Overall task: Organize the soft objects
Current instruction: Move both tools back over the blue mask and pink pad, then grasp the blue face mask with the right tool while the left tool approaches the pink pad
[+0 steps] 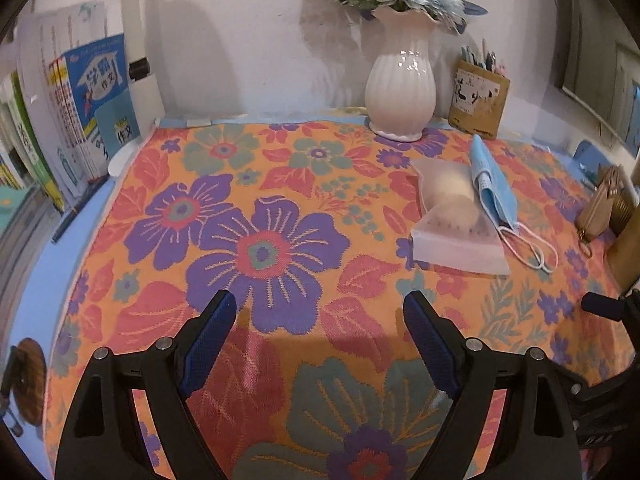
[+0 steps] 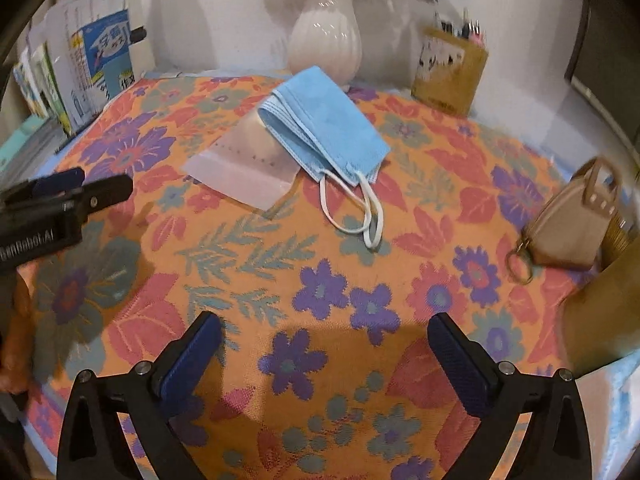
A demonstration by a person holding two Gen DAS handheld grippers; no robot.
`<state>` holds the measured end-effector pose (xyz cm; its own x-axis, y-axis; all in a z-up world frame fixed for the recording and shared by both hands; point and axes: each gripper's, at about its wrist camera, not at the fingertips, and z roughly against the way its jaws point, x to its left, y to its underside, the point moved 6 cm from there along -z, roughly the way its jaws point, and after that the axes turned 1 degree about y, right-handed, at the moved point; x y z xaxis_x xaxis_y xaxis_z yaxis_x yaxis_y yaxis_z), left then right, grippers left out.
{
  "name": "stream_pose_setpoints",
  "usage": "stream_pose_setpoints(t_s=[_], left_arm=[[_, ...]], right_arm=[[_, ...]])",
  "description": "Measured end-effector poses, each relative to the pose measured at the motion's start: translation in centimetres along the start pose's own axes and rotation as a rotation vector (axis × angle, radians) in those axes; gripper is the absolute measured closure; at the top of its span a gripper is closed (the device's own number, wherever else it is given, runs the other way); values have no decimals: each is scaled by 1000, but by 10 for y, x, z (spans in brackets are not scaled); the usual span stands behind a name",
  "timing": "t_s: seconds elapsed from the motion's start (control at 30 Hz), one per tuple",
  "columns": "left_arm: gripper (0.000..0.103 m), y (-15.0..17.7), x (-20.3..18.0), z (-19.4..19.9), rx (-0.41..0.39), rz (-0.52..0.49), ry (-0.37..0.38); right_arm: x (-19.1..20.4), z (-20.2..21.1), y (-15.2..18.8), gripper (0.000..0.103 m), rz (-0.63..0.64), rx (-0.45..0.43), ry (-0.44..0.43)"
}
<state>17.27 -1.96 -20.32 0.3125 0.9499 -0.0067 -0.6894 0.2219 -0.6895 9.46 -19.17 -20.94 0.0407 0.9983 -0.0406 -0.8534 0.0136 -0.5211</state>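
A blue face mask (image 2: 324, 132) with white ear loops lies folded on the flowered cloth, partly over a frosted plastic pouch (image 2: 240, 168). From the left wrist the mask (image 1: 492, 184) and the pouch (image 1: 456, 220) sit to the right of centre. My left gripper (image 1: 320, 308) hangs open over a purple flower, nothing between its blue pads. My right gripper (image 2: 324, 328) is open too, short of the mask's loops. The left gripper's side (image 2: 60, 200) shows at the left edge of the right wrist view.
A white vase (image 1: 400, 92) with flowers stands at the back, a brown pen holder (image 1: 478, 100) beside it. Books (image 1: 80, 112) lean at the left. A tan pouch with a ring (image 2: 572, 228) lies at the right. The flowered cloth (image 2: 280, 260) covers the table.
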Motion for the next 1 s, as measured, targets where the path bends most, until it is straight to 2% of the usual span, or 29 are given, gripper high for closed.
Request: stream_pose_setpoints(t_s=[0.07, 0.23, 0.63, 0.7, 0.77, 0.87, 1.0], left_arm=[[18, 0, -2, 0, -2, -17, -2], [18, 0, 0, 1, -5, -11, -4], [18, 0, 4, 3, -3, 3, -23], [18, 2, 5, 4, 23, 10, -6], [18, 5, 8, 8, 78, 33, 48], [19, -1, 10, 18, 120, 40, 105], [19, -22, 9, 21, 116, 52, 127]], right_arm=[[-4, -3, 1, 0, -32, 17, -40], [-1, -1, 2, 0, -18, 7, -7], [-4, -1, 4, 0, -27, 11, -20], [-5, -1, 4, 0, -31, 14, -24], [-7, 1, 4, 0, -39, 15, -23], [-10, 9, 3, 0, -50, -4, -37], [-14, 25, -7, 0, -69, -32, -110]])
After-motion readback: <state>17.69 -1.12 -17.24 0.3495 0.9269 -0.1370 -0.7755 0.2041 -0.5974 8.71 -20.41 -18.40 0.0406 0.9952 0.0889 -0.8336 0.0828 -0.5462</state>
